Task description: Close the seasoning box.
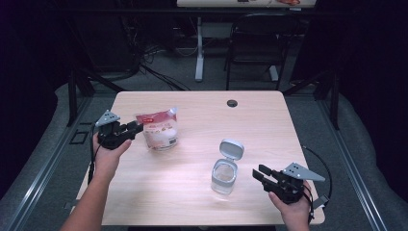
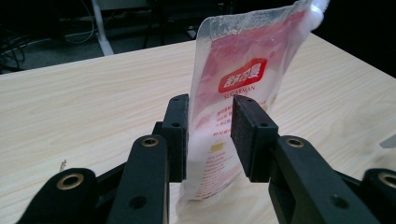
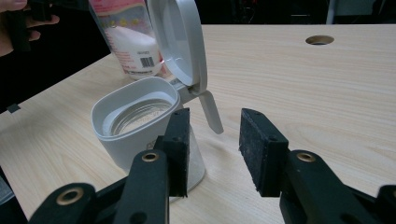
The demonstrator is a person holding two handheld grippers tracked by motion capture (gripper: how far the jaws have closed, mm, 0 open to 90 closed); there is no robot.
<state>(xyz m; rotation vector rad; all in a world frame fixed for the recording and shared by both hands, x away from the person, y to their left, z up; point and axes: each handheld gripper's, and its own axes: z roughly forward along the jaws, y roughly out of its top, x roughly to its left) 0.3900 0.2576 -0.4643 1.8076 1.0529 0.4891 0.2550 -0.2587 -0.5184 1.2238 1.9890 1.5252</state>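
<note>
A pink and white pouch (image 1: 159, 130) with a red label stands upright on the left of the wooden table (image 1: 202, 115). My left gripper (image 1: 137, 127) is at its left edge. In the left gripper view the pouch (image 2: 238, 74) stands between the two pads of that gripper (image 2: 209, 135); one pad touches it and no squeeze shows. A clear jar (image 1: 224, 175) with its grey flip lid (image 1: 231, 149) raised stands at front centre. My right gripper (image 1: 257, 174) is open just right of it. In the right gripper view the jar (image 3: 126, 121) sits left of the gap in that gripper (image 3: 214, 149).
A round cable hole (image 1: 232, 103) lies near the table's far edge. A dark chair (image 1: 255, 43) and a white desk leg (image 1: 199, 48) stand beyond the table. In the right gripper view the pouch (image 3: 130, 46) stands behind the jar, with the other hand (image 3: 18, 28) at top left.
</note>
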